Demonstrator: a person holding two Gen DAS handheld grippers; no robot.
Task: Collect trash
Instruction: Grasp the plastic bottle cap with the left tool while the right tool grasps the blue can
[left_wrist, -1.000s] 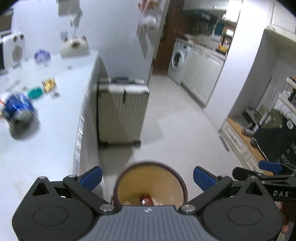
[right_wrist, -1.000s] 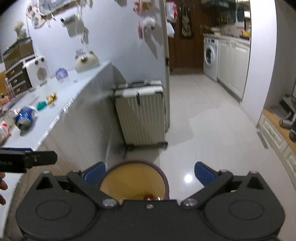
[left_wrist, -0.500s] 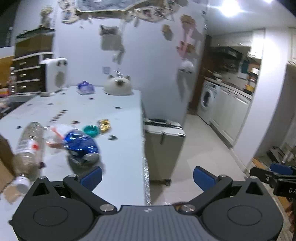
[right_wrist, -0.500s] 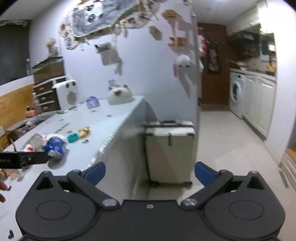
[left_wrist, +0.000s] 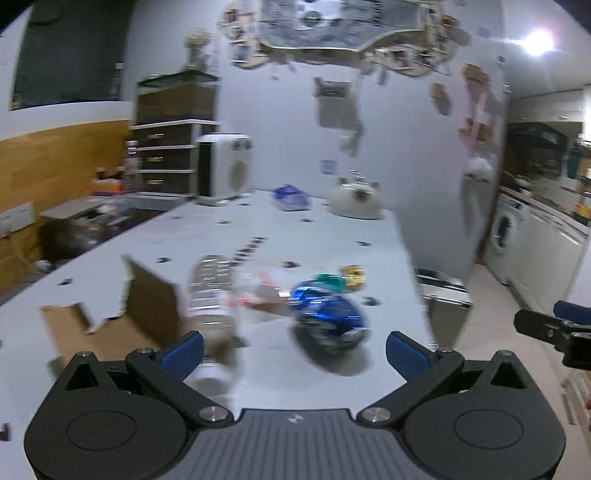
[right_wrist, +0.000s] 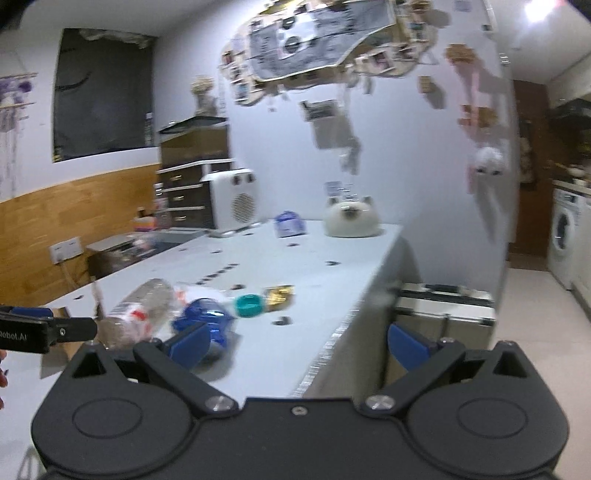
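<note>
Trash lies on the white table (left_wrist: 325, 236): a crushed blue can (left_wrist: 327, 317), a clear plastic bottle (left_wrist: 212, 295) on its side, a clear wrapper (left_wrist: 264, 291), a teal cap (left_wrist: 328, 282), a gold wrapper (left_wrist: 352, 277) and torn brown cardboard (left_wrist: 140, 314). My left gripper (left_wrist: 293, 350) is open and empty, just short of the can and bottle. My right gripper (right_wrist: 297, 341) is open and empty over the table's right edge; the can (right_wrist: 205, 319), bottle (right_wrist: 142, 312), cap (right_wrist: 248, 305) and gold wrapper (right_wrist: 279, 295) lie ahead to its left.
A white heater (left_wrist: 223, 168), a blue bag (left_wrist: 291, 197) and a white cat-shaped object (left_wrist: 356, 199) stand at the table's far end. A pale suitcase (right_wrist: 443, 314) stands on the floor by the table's right side. A washing machine (right_wrist: 565, 236) is at the far right.
Both grippers have risen and tilted up from over the brown bin on the floor to table height. The bin has left view; the table trash is now straight ahead.
</note>
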